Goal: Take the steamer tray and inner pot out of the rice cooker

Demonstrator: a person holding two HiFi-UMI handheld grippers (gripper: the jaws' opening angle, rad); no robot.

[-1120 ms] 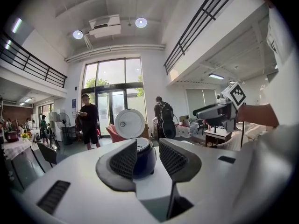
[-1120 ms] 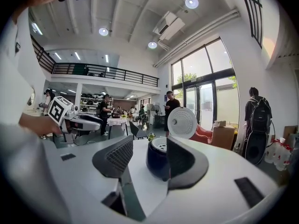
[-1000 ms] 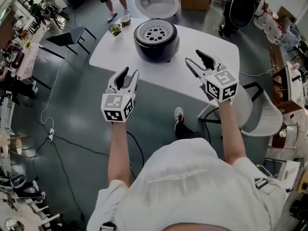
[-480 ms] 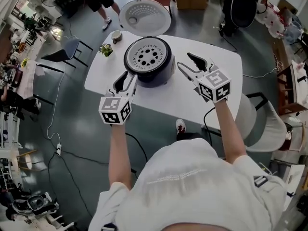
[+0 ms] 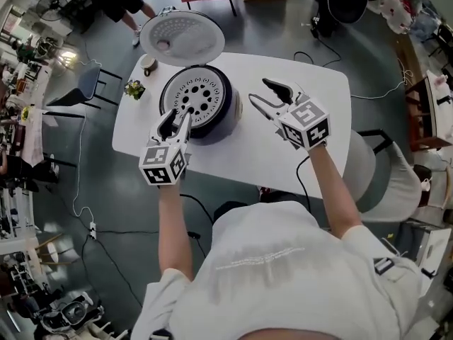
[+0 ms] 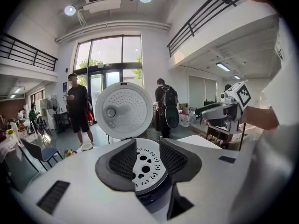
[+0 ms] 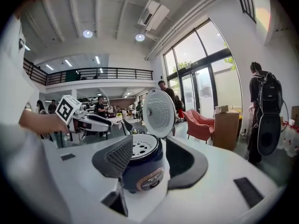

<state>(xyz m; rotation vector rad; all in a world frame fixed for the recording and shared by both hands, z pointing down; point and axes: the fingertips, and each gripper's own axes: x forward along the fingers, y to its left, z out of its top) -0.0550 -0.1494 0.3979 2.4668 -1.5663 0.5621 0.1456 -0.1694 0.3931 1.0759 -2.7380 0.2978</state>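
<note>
**Inspector:** Position of the rice cooker?

**Assistant:** The dark rice cooker [image 5: 225, 116] stands on the white counter [image 5: 304, 154], toward its left end. Its lid [image 5: 182, 39] is hinged back on the far side, with the perforated inner face showing.

**Inspector:** And the steamer tray?

**Assistant:** The white steamer tray [image 5: 195, 94], round and pierced with holes, sits in the cooker's mouth. The inner pot is hidden beneath it.

**Inspector:** Condition of the left tongs?

**Assistant:** The left tongs [image 5: 177, 117] are partly open, with the tips over the cooker's near rim. In the left gripper view the tray shows through the gap between the pads, and the pads press on nothing. Whether the tips touch the rim cannot be determined.

**Inspector:** The right tongs?

**Assistant:** The right tongs [image 5: 259, 91] are wide open and empty. They are held above the counter just to the right of the cooker and clear of it. The right gripper view looks through the gap at the cooker's side.

**Inspector:** Other items on the counter?

**Assistant:** A cup [image 5: 148, 64] and a small plant [image 5: 134, 88] stand near the far left corner, apart from the cooker.
</note>
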